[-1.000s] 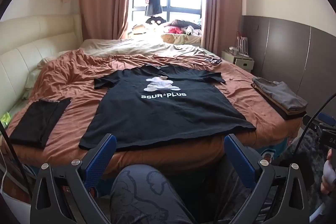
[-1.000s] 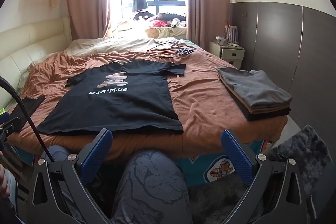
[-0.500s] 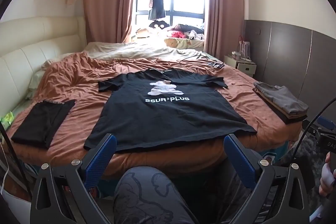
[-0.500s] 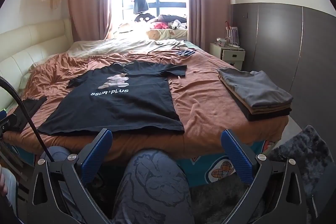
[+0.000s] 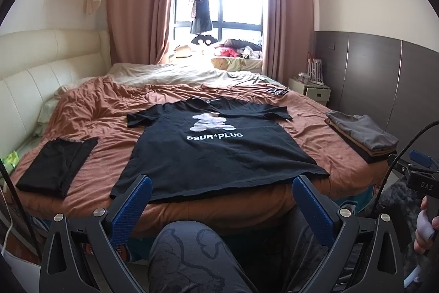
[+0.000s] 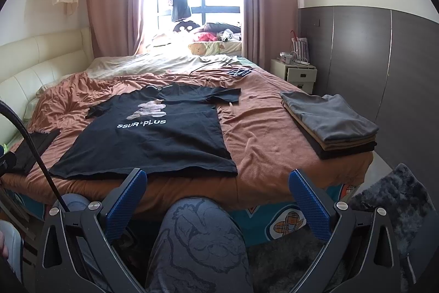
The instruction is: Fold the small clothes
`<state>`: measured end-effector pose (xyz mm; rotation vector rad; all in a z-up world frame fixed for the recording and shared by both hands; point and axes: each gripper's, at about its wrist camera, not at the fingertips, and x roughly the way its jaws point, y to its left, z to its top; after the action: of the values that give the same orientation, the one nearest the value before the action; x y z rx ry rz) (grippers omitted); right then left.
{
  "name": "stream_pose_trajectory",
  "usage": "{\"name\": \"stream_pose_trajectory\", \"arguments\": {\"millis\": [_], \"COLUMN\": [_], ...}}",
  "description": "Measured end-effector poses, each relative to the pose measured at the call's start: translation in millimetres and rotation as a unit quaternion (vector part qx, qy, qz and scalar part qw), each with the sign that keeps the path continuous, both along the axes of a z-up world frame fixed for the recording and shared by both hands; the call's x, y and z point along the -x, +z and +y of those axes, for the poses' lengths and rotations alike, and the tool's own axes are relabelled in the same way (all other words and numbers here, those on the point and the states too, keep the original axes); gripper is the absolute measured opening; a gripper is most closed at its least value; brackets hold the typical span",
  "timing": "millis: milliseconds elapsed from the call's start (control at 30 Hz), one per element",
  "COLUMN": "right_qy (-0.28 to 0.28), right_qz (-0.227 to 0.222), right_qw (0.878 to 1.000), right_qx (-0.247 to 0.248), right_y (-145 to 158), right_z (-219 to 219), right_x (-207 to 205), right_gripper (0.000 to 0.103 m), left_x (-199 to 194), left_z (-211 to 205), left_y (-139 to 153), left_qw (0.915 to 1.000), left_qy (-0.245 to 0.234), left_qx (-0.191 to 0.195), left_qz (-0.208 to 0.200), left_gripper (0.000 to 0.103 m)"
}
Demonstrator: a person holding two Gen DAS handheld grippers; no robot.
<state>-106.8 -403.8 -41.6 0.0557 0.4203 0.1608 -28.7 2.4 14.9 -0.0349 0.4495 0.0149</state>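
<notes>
A black T-shirt (image 5: 219, 153) (image 6: 156, 142) with a white bear and "SSUR*PLUS" print lies spread flat, front up, on the brown bedspread (image 5: 96, 111) (image 6: 260, 128), hem toward me. My left gripper (image 5: 219, 199) hangs open just short of the hem, over the bed's near edge, with nothing between its blue pads (image 5: 131, 208). In the right wrist view my right gripper (image 6: 216, 194) is open too, empty, below the shirt's right hem corner. A folded black garment (image 5: 57, 164) lies left of the shirt. A stack of folded clothes (image 5: 362, 136) (image 6: 332, 122), grey on top, sits at the bed's right edge.
A person's knee in patterned trousers (image 5: 192, 254) (image 6: 200, 238) fills the bottom centre of both views. A hand (image 5: 424, 227) holds the other gripper at the far right. A cable and a dark item (image 6: 238, 72) lie at the bed's far side. A nightstand (image 6: 299, 73) stands right; a grey rug (image 6: 395, 205) covers the floor.
Both views have tilted slightly upward, so the bed and shirt sit lower in frame. Both grippers stay open and the shirt has not moved.
</notes>
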Motion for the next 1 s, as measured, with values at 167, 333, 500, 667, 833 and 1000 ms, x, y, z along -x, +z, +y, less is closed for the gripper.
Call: {"name": "stream_pose_trajectory", "arguments": {"millis": [167, 333, 500, 667, 833, 1000], "right_qy": [-0.002, -0.002, -0.004, -0.006, -0.009, -0.012], "right_qz": [-0.001, 0.002, -0.002, -0.006, -0.007, -0.011], "right_qw": [1.000, 1.000, 1.000, 1.000, 1.000, 1.000], "right_qx": [0.006, 0.006, 0.006, 0.003, 0.000, 0.000], "right_y": [-0.4, -1.5, -2.6, -1.9, -4.2, -4.6], "right_z": [0.7, 0.4, -2.8, -4.6, -5.9, -5.7], "right_x": [0.4, 1.8, 5.3, 7.9, 8.4, 9.7], "right_gripper": [0.103, 0.103, 0.103, 0.103, 0.103, 0.103], "left_x": [3.7, 8.3, 9.7, 10.8, 11.7, 12.1], "left_z": [-0.2, 0.6, -0.1, 1.9, 1.7, 1.3], "left_y": [0.9, -0.7, -1.6, -1.8, -1.4, -2.0], "left_qw": [1.0000, 1.0000, 1.0000, 1.0000, 1.0000, 1.0000], "left_qy": [0.005, 0.007, 0.007, 0.005, 0.006, 0.006], "left_qx": [0.002, 0.001, 0.003, 0.002, 0.001, 0.001], "left_qz": [-0.001, -0.003, -0.005, -0.006, -0.007, -0.007], "left_gripper": [0.103, 0.103, 0.103, 0.103, 0.103, 0.103]}}
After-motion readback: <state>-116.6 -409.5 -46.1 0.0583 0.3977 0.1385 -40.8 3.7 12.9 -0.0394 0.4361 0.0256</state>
